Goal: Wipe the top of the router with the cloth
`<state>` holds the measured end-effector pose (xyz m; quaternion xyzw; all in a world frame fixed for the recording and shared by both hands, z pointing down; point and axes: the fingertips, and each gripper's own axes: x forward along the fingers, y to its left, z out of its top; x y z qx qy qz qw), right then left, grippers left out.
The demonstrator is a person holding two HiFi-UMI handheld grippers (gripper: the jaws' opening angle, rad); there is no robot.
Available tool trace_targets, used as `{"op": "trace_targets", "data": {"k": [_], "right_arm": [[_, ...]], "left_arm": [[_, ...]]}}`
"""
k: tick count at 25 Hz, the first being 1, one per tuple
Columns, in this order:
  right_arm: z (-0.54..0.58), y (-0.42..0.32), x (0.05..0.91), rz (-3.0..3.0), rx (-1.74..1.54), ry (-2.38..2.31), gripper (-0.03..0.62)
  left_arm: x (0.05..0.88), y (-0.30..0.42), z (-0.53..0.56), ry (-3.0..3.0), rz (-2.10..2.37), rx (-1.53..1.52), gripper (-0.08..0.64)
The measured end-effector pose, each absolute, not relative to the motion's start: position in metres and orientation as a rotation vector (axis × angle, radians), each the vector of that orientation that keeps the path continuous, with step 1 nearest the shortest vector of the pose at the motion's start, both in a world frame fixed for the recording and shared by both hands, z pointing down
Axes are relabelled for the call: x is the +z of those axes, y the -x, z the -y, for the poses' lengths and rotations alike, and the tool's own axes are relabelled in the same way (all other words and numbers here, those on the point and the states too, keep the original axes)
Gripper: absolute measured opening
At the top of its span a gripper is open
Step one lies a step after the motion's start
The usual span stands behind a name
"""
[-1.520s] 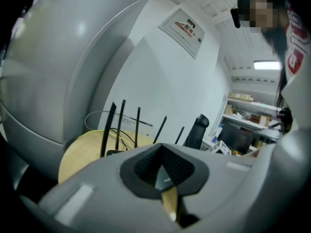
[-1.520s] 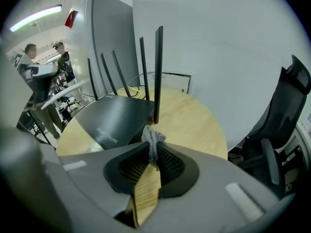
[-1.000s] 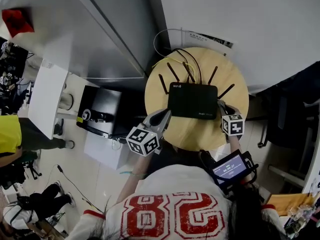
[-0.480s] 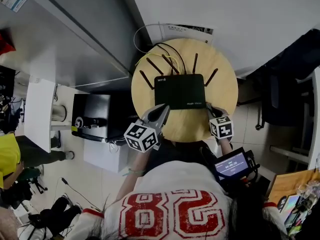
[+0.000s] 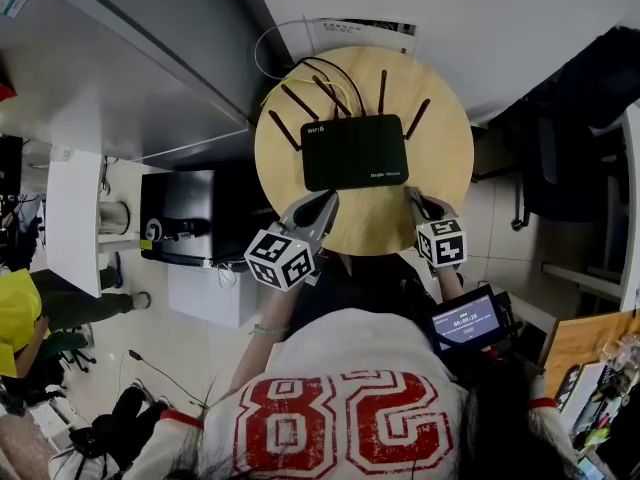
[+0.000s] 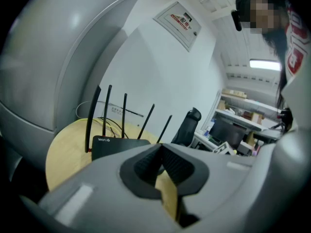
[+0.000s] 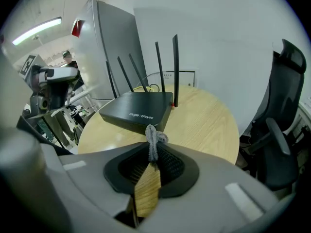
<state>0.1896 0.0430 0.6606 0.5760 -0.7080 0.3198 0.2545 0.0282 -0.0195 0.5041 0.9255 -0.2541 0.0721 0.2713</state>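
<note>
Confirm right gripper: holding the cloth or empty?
Holding it: the right gripper is shut on the cloth, a grey bunch poking out between its jaws.

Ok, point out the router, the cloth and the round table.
router (image 5: 355,151), head view, the middle of its black top.
cloth (image 7: 153,139), right gripper view, the grey knotted bunch.
round table (image 5: 440,158), head view, bare wood to the right of the router.

I note the flat black router (image 5: 354,152) level on the round wooden tabletop (image 5: 445,148), antennas upright; the small grey bunched cloth (image 7: 154,139) sits pinched in my right claw (image 7: 151,154).
</note>
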Motion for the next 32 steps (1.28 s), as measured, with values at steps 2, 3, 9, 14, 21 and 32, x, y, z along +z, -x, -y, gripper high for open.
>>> {"op": "trace_targets", "data": {"k": [2, 3, 9, 14, 21, 32], "right_arm": [[-0.040, -0.191, 0.649, 1.940, 0.865, -1.623, 0.043], [-0.037, -0.190, 0.641, 1.955, 0.865, -1.656, 0.043], [-0.012, -0.168, 0.586, 2.083, 0.855, -1.813, 0.041], [-0.003, -0.127, 0.555, 2.176, 0.802, -1.824, 0.041], [-0.013, -0.065, 0.541, 2.229, 0.837, -1.831, 0.040], [-0.032, 0.009, 0.538, 2.240, 0.866, -1.853, 0.040]], "left_arm": [[0.506, -0.021, 0.013, -2.487, 0.692, 0.201, 0.000], [0.507, -0.017, 0.010, -2.485, 0.695, 0.203, 0.000], [0.503, 0.009, 0.011, -2.492, 0.710, 0.192, 0.000], [0.489, 0.021, 0.014, -2.546, 0.660, 0.161, 0.000], [0.484, 0.078, 0.002, -2.559, 0.656, 0.159, 0.000], [0.488, 0.170, -0.012, -2.529, 0.718, 0.134, 0.000]]}}
